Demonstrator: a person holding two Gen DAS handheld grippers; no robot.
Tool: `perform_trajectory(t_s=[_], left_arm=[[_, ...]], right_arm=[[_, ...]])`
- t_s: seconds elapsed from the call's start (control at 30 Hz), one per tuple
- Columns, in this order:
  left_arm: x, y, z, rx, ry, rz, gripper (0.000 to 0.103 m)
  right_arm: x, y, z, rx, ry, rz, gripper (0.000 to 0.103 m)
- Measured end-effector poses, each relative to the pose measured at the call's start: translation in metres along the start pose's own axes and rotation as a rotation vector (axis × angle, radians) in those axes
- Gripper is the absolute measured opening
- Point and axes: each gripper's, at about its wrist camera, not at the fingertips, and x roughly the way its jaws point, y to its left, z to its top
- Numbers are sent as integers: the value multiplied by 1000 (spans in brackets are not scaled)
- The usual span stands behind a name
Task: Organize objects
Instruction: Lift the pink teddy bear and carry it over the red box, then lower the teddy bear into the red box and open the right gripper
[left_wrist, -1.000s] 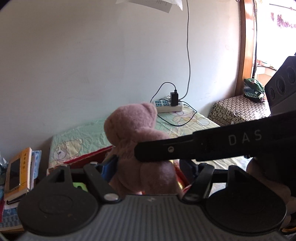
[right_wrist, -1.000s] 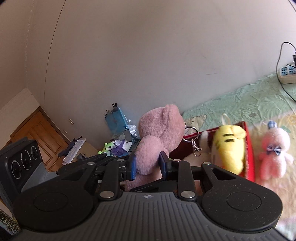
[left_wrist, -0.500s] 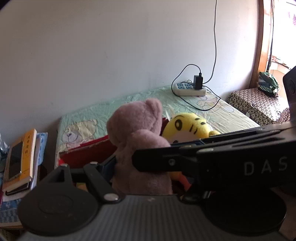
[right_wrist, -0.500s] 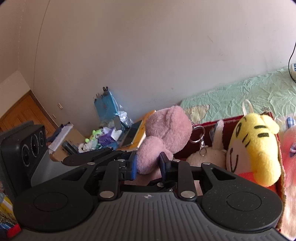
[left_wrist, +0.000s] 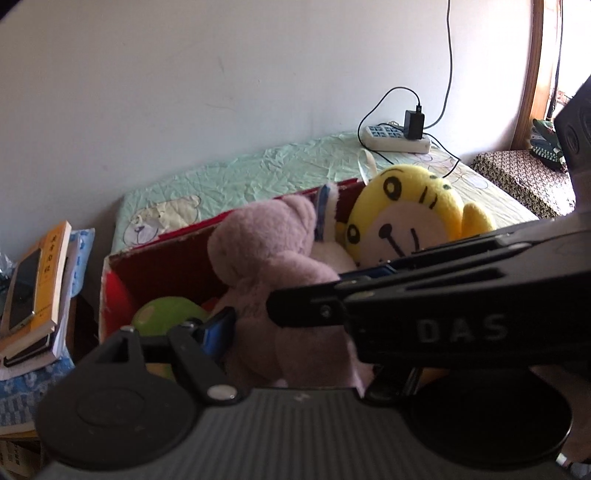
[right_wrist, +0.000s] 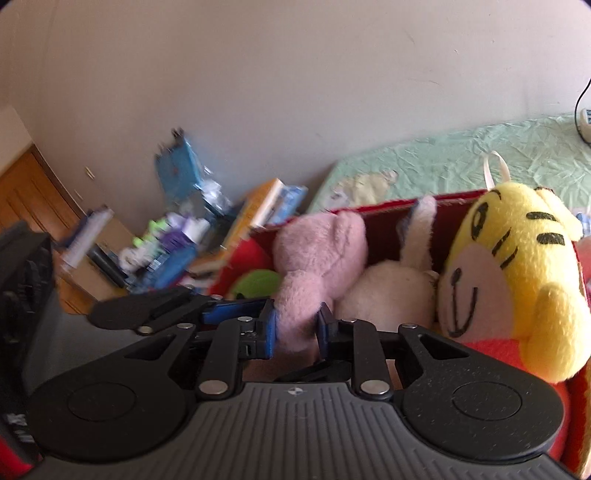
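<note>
Right gripper (right_wrist: 294, 328): blue-padded fingers (right_wrist: 268, 328) pinched tight on a limb of the pink plush teddy bear (right_wrist: 319, 254), low centre of the right wrist frame; they have just been closing on it. Left gripper (left_wrist: 258, 332): one blue finger (left_wrist: 218, 328) presses the bear's flank (left_wrist: 266, 266), the other is hidden behind the right tool's black arm, so it looks like a wide grip on the body. The bear sits upright, long axis vertical, head toward the frame top, its body inside the red open cardboard box (left_wrist: 155, 258). Directly right of it lie a white plush bunny (right_wrist: 391, 288) and a yellow plush tiger (right_wrist: 517, 258); a green ball (left_wrist: 162, 317) sits lower left. The free gap lies between ball and bunny, straight ahead and below. Both hands equally near.
</note>
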Motion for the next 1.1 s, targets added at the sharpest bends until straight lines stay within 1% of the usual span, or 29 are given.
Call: perform_trajectory(t_s=[0.1,0.17,0.27,0.33,0.4,0.5,0.6,0.7,0.8,0.9,0.93,1.0,1.1], left_arm=[[9,-4,-3,15,27,21,71],[8,-5,-3,19,29,24,71],[4,0,-6,5,40,2,73],[6,4,-9,-11,63,-11,73],[10,6,-10,-30,74,-18,74],[14,6,-6,-46,79,-3,76],[18,3,-5,-47,84,6,78],[16,-2,-5,-28,82,9,80],[16,-7,-6,-14,85,27,80],[15,-5,-5,-34,92,33,80],[15,-4,-5,-41,96,36,80],[15,-3,-4,-54,101,39,81],[16,-3,-5,-58,111,53,82]], right_arm=[[8,-7,-3,23,31,8,24],[7,-5,-4,8,41,8,24],[8,-3,-5,-18,63,9,24],[10,-5,-5,-15,77,13,24],[13,-7,-3,-9,76,3,24],[16,-10,-2,3,62,-2,24],[12,-17,-3,35,63,15,25],[4,-25,-4,99,60,42,31],[-5,-28,-4,136,39,77,31],[-6,-22,0,115,10,54,30],[-4,-21,1,111,6,49,28],[2,-18,2,96,22,28,24],[8,-15,1,67,36,16,24]])
